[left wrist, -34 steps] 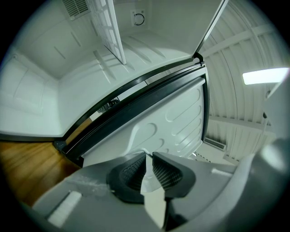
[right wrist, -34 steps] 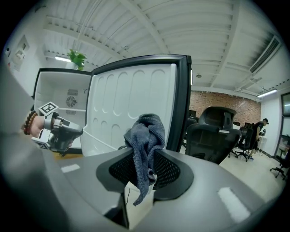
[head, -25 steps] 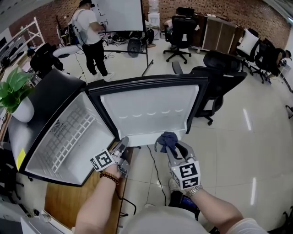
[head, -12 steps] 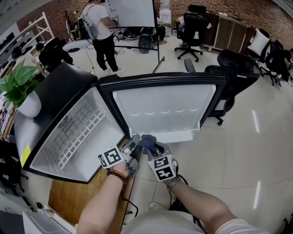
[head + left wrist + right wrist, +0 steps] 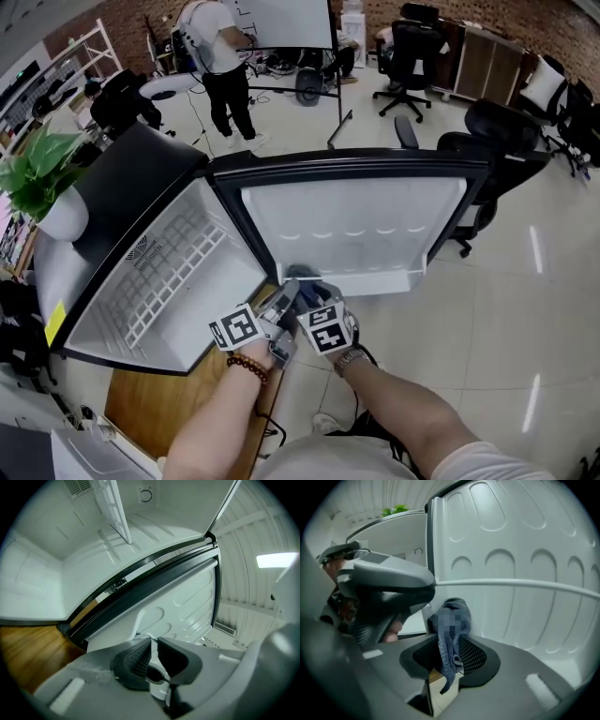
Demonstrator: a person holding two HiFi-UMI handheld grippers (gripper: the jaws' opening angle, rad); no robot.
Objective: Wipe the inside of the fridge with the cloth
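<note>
A small fridge stands open, with a white wire shelf inside and its white door swung wide. My right gripper is shut on a blue-grey cloth at the door's lower edge, close to the hinge corner. In the right gripper view the cloth bunches up between the pads in front of the door liner. My left gripper is right beside it on the left. Its jaws stand a narrow slit apart with nothing in them, pointing at the door's black seal.
The fridge sits on a wooden top. A potted plant stands to its left. On the tiled floor behind are a person at a whiteboard and several office chairs. A cable runs down by the wooden top.
My right gripper has carried the cloth left and down to the door's lower edge, ending next to the left gripper. The left gripper has stayed put.
</note>
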